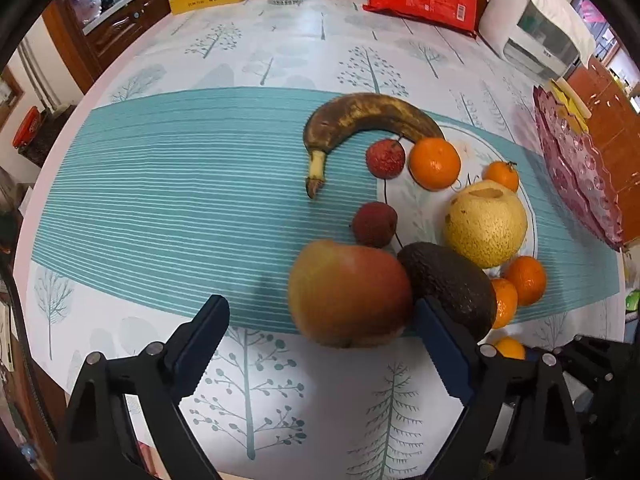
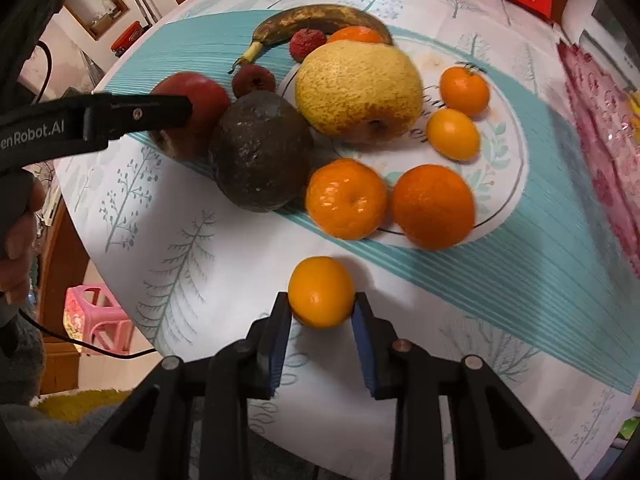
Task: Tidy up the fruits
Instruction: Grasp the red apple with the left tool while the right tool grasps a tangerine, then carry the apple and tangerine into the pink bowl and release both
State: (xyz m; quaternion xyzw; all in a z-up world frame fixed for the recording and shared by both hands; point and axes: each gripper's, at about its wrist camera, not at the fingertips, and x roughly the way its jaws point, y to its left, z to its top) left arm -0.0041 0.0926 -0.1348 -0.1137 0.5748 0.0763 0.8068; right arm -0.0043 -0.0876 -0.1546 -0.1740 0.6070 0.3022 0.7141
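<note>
right gripper (image 2: 322,312): narrow, pads clamped on small orange (image 2: 321,292), nearest, off the plate | left gripper (image 1: 320,336): wide, nothing held, jaws either side of apple (image 1: 348,292) | mid: avocado (image 2: 260,152), mandarins (image 2: 346,204), pear (image 2: 358,88) on or beside white plate (image 2: 516,168) | far: banana (image 1: 372,116); pink glass bowl (image 1: 576,172) holds no fruit visible | progress: judged early, nearly all fruit unsorted.
</note>
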